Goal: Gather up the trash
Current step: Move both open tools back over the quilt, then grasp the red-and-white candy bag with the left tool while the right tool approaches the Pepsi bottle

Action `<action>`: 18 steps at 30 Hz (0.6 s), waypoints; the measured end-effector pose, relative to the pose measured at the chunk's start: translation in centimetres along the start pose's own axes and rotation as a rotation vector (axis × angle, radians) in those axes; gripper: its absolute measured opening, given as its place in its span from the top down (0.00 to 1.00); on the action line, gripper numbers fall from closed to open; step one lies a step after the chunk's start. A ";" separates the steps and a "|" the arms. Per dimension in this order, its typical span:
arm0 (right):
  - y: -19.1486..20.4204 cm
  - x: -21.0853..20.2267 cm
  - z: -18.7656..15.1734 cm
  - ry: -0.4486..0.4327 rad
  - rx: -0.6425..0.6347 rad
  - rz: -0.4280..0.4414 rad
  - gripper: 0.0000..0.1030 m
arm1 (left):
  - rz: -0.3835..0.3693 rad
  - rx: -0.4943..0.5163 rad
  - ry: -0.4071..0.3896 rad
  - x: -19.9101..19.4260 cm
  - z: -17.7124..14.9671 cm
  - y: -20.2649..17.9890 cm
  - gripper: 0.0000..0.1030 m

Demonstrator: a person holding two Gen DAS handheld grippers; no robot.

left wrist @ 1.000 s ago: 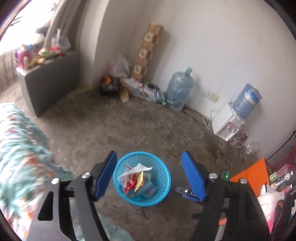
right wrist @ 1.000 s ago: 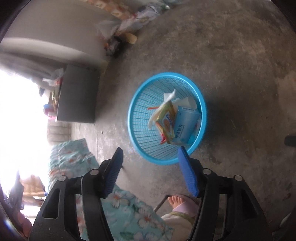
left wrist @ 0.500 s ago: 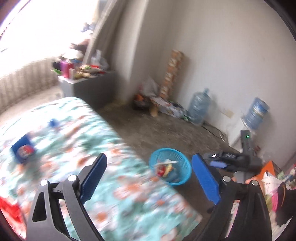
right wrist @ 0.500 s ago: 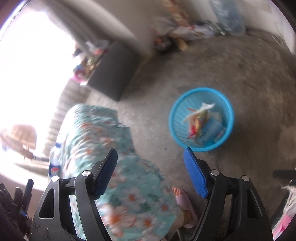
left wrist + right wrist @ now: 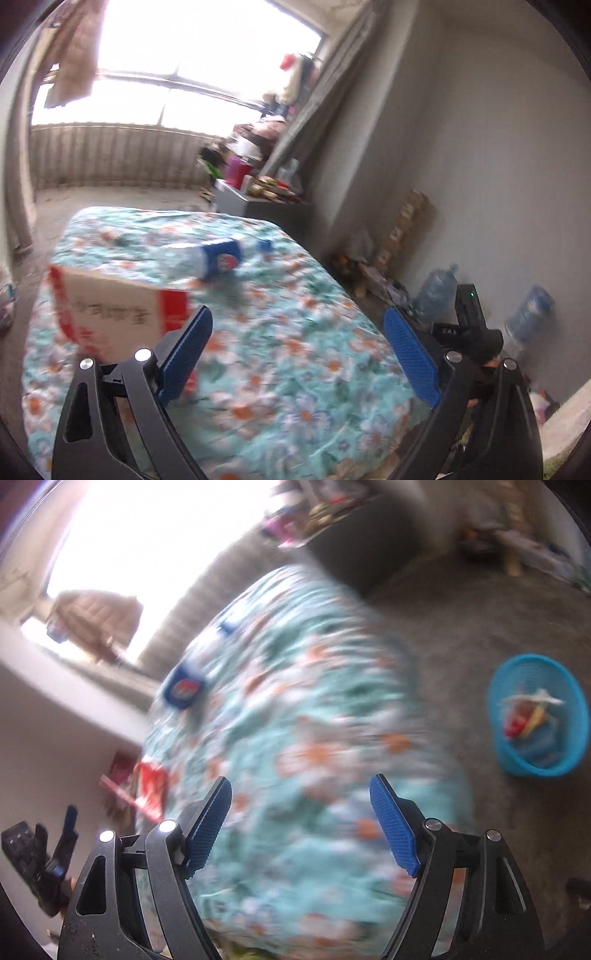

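Note:
A red and white carton lies on the floral bed cover, close to my left gripper's left finger. A plastic bottle with a blue label and a blue cap lie further back on the bed. My left gripper is open and empty above the bed. My right gripper is open and empty over the bed's edge; its view is blurred. There the blue basket with wrappers stands on the floor at right, and the bottle's label and the carton show at left.
A grey cabinet with clutter stands beyond the bed by the window. Water jugs and bags line the right wall. The concrete floor lies between bed and basket. The other gripper shows at the right of the left view.
Both grippers have swung away from the blue basket on the floor and now face the bed. The carton and bottle have come into view. Both stay open.

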State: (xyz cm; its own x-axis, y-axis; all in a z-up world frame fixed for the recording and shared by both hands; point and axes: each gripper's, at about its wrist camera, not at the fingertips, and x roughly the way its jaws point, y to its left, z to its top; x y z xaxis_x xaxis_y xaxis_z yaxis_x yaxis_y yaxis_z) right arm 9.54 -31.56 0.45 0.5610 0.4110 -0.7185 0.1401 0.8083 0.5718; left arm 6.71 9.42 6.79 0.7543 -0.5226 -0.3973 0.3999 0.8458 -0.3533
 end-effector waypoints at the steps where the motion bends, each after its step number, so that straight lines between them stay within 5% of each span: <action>1: 1.4 0.7 0.0 0.015 -0.026 0.019 0.29 | 0.020 -0.031 -0.019 -0.6 0.0 1.2 0.11; 9: 11.9 6.2 -0.6 0.139 -0.206 0.169 0.27 | 0.185 -0.224 -0.128 -3.8 0.1 10.1 0.14; 15: 17.0 10.5 -2.7 0.261 -0.274 0.268 0.23 | 0.497 -0.274 0.076 0.6 -1.4 16.0 0.21; 18: 18.4 12.1 -2.8 0.301 -0.289 0.289 0.23 | 0.536 -0.305 0.142 3.1 -2.5 18.2 0.21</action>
State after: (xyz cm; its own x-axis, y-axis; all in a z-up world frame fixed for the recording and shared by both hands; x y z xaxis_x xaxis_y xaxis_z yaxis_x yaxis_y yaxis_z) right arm 16.59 -10.50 1.21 0.2775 0.7039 -0.6538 -0.2410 0.7098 0.6619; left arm 15.01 22.97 -3.03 0.7236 -0.0615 -0.6874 -0.1966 0.9364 -0.2907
